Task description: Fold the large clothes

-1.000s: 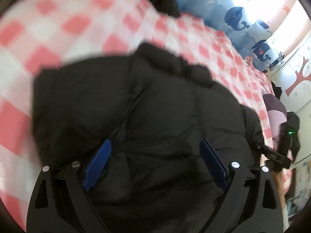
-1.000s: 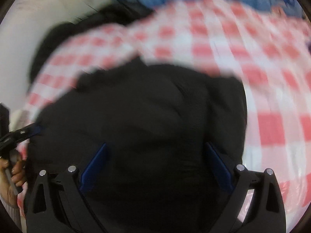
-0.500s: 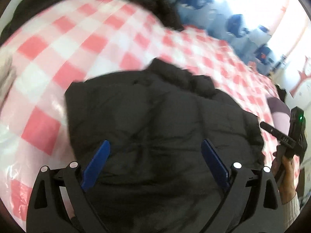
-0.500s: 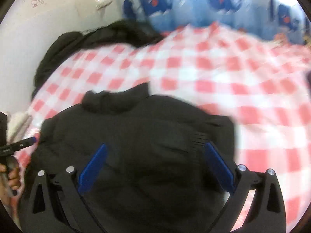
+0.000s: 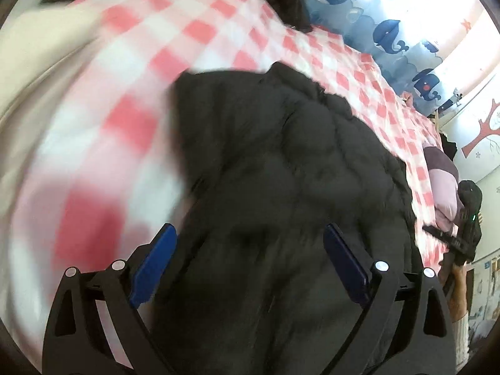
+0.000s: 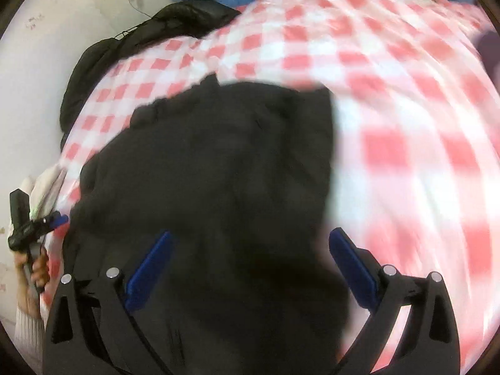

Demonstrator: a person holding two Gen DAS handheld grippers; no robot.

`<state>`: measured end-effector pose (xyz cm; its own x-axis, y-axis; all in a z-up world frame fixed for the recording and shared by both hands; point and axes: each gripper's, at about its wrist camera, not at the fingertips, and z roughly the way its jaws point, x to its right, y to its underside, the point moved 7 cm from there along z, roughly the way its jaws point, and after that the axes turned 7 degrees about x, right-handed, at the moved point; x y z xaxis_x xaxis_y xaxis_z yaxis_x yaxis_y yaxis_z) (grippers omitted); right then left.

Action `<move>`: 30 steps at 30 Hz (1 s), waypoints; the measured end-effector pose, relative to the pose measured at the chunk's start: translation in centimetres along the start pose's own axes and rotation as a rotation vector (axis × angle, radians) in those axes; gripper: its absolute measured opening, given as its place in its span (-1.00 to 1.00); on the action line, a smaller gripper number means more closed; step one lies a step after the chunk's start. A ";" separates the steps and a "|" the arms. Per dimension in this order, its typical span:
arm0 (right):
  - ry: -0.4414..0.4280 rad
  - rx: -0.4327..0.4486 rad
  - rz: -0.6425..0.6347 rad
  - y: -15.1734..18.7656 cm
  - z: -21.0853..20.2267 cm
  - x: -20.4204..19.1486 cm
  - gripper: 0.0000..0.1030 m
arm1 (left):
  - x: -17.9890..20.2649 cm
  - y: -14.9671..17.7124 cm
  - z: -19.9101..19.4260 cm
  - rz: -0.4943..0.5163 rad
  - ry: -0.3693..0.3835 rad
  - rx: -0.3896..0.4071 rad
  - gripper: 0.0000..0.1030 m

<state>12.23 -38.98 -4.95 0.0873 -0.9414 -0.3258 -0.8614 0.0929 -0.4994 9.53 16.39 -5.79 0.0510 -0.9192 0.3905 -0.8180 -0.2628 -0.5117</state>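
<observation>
A black padded jacket [image 5: 281,162] lies spread on a bed with a pink and white checked cover [image 5: 103,131]. In the left wrist view my left gripper [image 5: 250,234] hangs open above the jacket's near left part, blue pads wide apart, nothing between them. In the right wrist view the same black jacket [image 6: 218,172] fills the middle, and my right gripper [image 6: 250,240] is open over its near right part. The right gripper [image 5: 459,237] shows at the left view's right edge, and the left gripper [image 6: 34,222], held by a hand, at the right view's left edge.
Another dark garment [image 6: 150,31] lies heaped at the head of the bed by the white wall [image 6: 47,31]. Blue whale-print curtains [image 5: 390,31] hang behind. A pink and purple garment [image 5: 440,184] sits at the bed's right side. The checked cover [image 6: 406,125] stretches to the right.
Both grippers have swung nearer over the jacket, left view shifting left and right view shifting right. The views are blurred by motion. Both stay open and hold nothing.
</observation>
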 end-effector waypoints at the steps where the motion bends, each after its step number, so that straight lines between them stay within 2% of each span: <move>1: 0.001 -0.024 0.021 2.2 -1.0 0.7 0.86 | -1.0 1.5 -1.0 -0.020 0.002 -0.022 0.77; 4: -0.020 -0.076 0.095 7.7 -3.4 2.7 0.86 | -3.4 6.0 -3.6 -0.071 0.017 -0.075 0.77; 8: -0.096 -0.100 0.199 13.5 -6.1 3.1 0.86 | -3.5 11.6 -5.6 -0.079 0.035 -0.126 0.77; 10: -0.141 -0.100 0.236 15.1 -7.1 2.8 0.86 | -3.6 13.6 -6.8 -0.091 0.028 -0.128 0.77; 15: -0.232 -0.143 0.271 17.7 -8.6 0.7 0.86 | -5.0 17.6 -9.6 -0.147 0.017 -0.150 0.77; 19: -0.344 -0.169 0.303 19.6 -9.6 -1.3 0.86 | -5.2 22.0 -11.1 -0.165 0.054 -0.228 0.77; 23: -0.388 -0.183 0.341 21.0 -10.1 -1.7 0.87 | -3.9 24.5 -11.5 -0.158 0.129 -0.271 0.78; 27: -0.389 -0.215 0.338 22.0 -9.9 -2.0 0.87 | -3.4 25.0 -11.7 -0.210 0.205 -0.263 0.78; 30: -0.384 -0.238 0.317 22.6 -10.1 -2.6 0.87 | -3.5 25.2 -11.6 -0.234 0.221 -0.243 0.76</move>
<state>-12.53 -37.75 -7.28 -0.0566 -0.6891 -0.7225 -0.9607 0.2345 -0.1485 -17.91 16.36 -11.11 0.1493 -0.7504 0.6439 -0.9118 -0.3563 -0.2038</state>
